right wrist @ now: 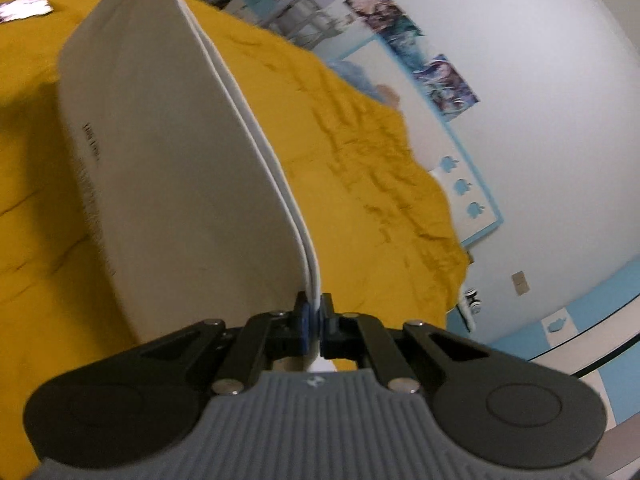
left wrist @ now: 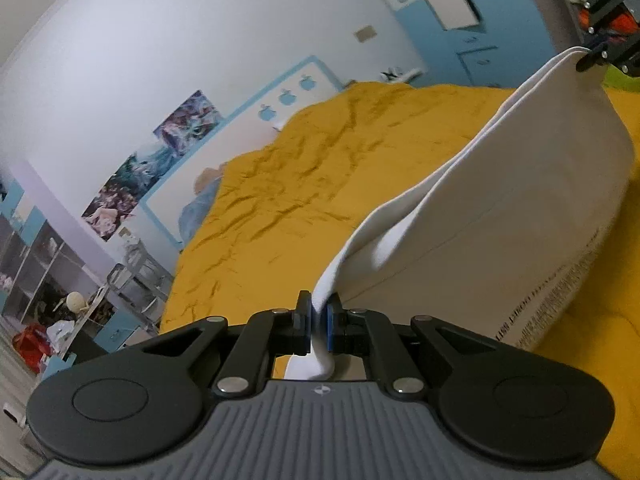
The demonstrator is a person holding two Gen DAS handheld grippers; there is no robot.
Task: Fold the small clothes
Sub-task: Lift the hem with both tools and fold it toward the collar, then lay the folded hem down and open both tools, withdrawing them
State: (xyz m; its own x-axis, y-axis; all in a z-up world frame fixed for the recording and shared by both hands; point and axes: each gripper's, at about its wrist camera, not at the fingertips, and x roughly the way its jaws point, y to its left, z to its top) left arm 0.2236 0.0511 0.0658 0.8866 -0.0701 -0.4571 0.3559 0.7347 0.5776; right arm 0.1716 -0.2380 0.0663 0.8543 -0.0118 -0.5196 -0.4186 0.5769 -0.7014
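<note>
Lifting a white garment off the yellow bedspread (left wrist: 288, 200), one corner in each claw.

The bed is lying wide under me; above it the white garment (left wrist: 520, 200) is hanging stretched between my hands, its doubled edge taut so the layers line up for folding. My left claw (left wrist: 319, 316) is pinching the near corner tight, and my right claw (right wrist: 313, 312), far right, is clamping the other.

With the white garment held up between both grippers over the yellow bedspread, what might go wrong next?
1. The left gripper and right gripper each pinch only a thin corner of the white garment; it may slip out.
2. Its two layers are already parting along the top edge, so the fold may land uneven on the rumpled yellow bedspread.
</note>
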